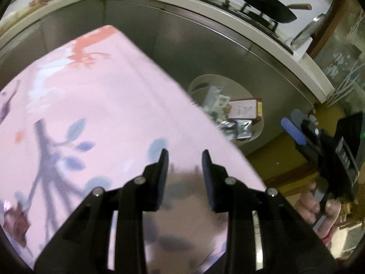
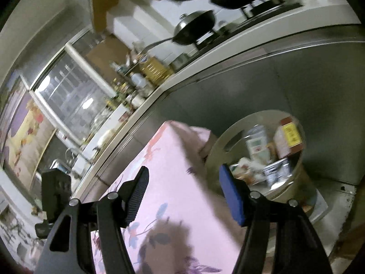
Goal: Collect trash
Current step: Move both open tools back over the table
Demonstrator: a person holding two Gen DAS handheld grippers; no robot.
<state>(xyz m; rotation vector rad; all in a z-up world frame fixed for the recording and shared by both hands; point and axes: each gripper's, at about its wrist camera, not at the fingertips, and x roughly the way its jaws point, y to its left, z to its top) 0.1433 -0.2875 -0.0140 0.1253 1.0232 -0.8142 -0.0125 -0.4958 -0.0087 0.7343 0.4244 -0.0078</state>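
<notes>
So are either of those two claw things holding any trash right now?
No. Both the left gripper and the right gripper have open, empty jaws; the trash sits in the bin.

I can't read the blurry packets (image 2: 262,150) in the bin (image 2: 219,150). The pink cloth (image 1: 102,105) hides part of the bin. My hand (image 1: 319,207) is cut off.

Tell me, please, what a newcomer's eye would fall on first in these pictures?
Most likely the pink floral cloth covering the table, which fills much of both views. Next, the round bin on the floor beside it, packed with boxes and foil packets. Both tools, left and right, stand open and empty.
</notes>
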